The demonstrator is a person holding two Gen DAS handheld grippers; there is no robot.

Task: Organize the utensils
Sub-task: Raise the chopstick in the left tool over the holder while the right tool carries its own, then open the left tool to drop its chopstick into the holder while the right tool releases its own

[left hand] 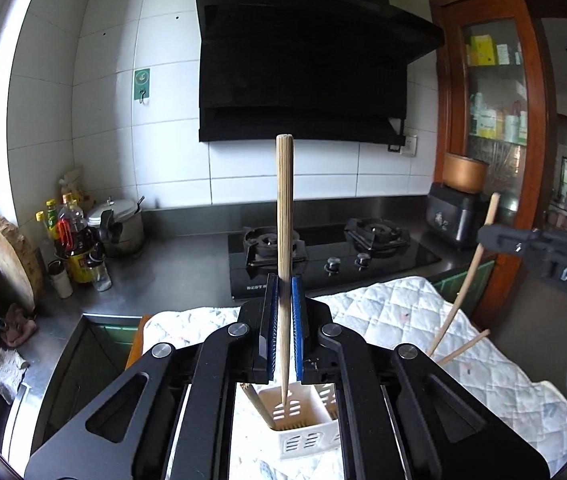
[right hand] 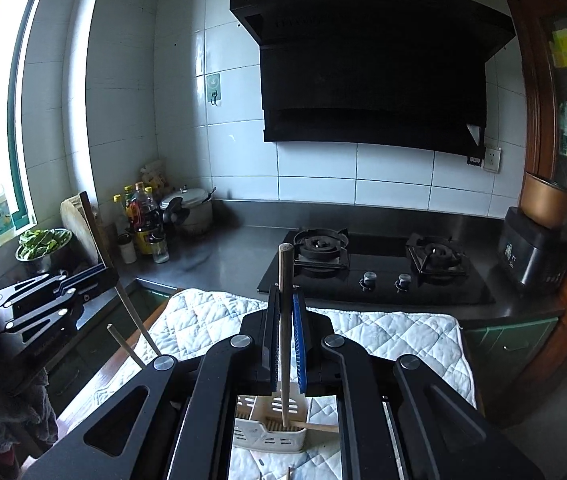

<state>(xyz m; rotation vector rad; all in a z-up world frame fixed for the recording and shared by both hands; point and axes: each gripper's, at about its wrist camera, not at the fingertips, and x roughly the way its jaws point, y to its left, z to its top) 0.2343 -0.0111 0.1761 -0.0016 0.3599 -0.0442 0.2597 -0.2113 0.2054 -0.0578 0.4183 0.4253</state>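
Note:
My left gripper [left hand: 283, 292] is shut on a wooden chopstick [left hand: 284, 208] held upright, its tip down inside a white slotted utensil holder [left hand: 303, 436]. My right gripper [right hand: 286, 304] is shut on another wooden chopstick [right hand: 285, 272], also upright with its tip in the same holder [right hand: 271, 436]. One more chopstick [right hand: 315, 426] leans in the holder. The right gripper shows at the right of the left wrist view [left hand: 539, 248], the left gripper at the left of the right wrist view [right hand: 63, 288]. The holder stands on a white quilted cloth [left hand: 423, 320].
A black gas hob [left hand: 335, 256] lies behind the cloth under a black range hood [left hand: 303, 60]. Oil bottles [left hand: 75, 248], a pressure cooker [left hand: 119, 228] and a wooden board [left hand: 7, 256] stand at the left. A rice cooker [right hand: 535, 252] stands at the right.

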